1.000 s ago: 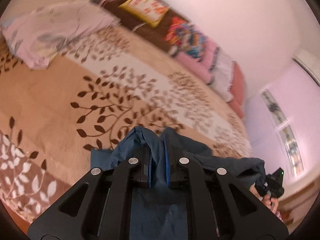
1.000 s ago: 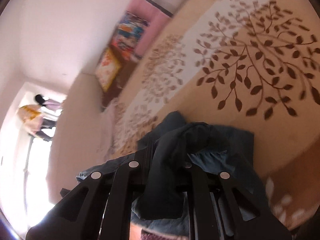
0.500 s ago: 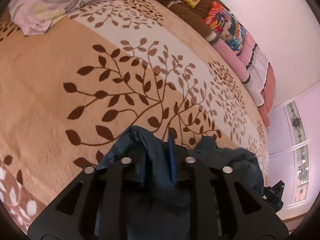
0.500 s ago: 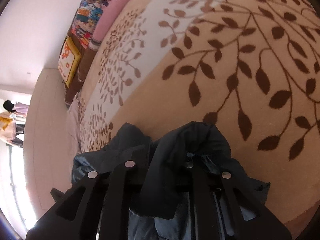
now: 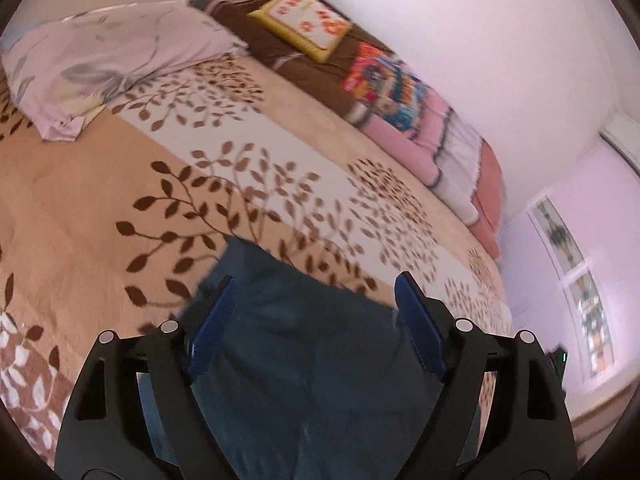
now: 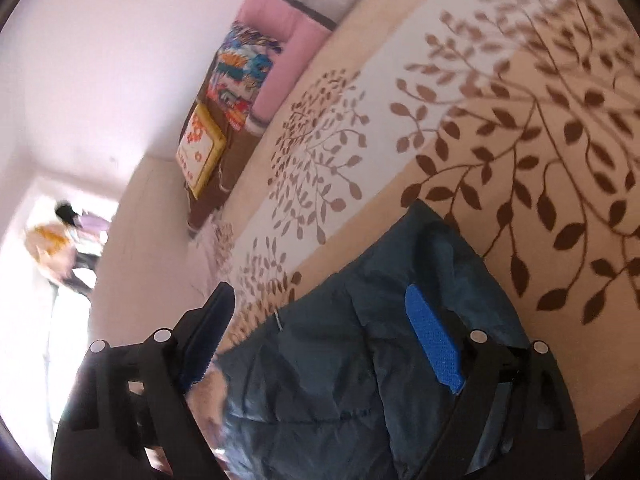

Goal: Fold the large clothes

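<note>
Left wrist view: left gripper [image 5: 316, 320] jaws, clamped on the dark blue fabric garment [image 5: 304, 360] a second earlier, were opening wide; cloth lay loose between and below them on the tan leaf-patterned bedspread [image 5: 100, 184]. Right gripper [image 6: 320, 336] was likewise opening, garment unpinched beneath. Likely a fold was just laid down.

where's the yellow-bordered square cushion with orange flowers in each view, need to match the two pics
Left wrist view: the yellow-bordered square cushion sits at top centre, lying on the dark brown bedding by the wall.
Right wrist view: the same cushion is left of centre, seen tilted on edge.
Shared landmark: the multicoloured patterned pillow lies right next to it in both views, between it and the pink bedding.
</note>
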The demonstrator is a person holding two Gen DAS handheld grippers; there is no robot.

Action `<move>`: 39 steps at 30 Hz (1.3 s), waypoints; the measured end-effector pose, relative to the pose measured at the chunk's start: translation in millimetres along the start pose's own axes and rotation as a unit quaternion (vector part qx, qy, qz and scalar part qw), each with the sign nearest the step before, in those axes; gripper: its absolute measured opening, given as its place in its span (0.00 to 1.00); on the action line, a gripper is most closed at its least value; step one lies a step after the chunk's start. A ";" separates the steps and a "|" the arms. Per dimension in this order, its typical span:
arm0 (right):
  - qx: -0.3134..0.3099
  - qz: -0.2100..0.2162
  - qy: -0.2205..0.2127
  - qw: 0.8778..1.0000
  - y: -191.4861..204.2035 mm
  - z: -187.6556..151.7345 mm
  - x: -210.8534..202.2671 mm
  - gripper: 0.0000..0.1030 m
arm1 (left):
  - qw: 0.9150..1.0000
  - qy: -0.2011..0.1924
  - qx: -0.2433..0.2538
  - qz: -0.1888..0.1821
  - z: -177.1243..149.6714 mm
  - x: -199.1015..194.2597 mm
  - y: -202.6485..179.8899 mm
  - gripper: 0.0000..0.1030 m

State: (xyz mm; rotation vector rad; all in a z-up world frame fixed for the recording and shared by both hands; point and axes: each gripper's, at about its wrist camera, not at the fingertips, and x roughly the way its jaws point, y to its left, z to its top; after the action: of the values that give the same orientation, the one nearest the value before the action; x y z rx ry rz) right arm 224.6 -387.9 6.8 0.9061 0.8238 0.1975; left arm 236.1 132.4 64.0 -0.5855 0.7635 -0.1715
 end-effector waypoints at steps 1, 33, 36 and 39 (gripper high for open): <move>-0.016 -0.006 0.005 1.000 5.5 -8.0 0.4 0.69 | 1.000 0.002 0.010 -0.001 -6.9 -4.3 -4.3 0.77; -0.118 -0.135 -0.009 0.984 -33.5 -173.4 -88.0 0.32 | 0.968 0.015 0.201 0.148 -185.4 -72.8 -10.5 0.14; -0.088 -0.147 0.009 0.985 -61.0 -176.0 -86.7 0.32 | 0.968 0.031 0.166 0.187 -179.1 -62.9 20.0 0.14; -0.065 -0.145 0.022 0.987 -74.5 -175.3 -79.6 0.30 | 0.967 0.049 0.150 0.199 -181.6 -51.4 34.0 0.14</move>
State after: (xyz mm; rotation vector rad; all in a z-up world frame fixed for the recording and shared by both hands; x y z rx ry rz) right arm 33.0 -363.8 -66.1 0.6532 0.9614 0.0164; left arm 71.1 99.4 -28.1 -0.1293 0.9151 0.0564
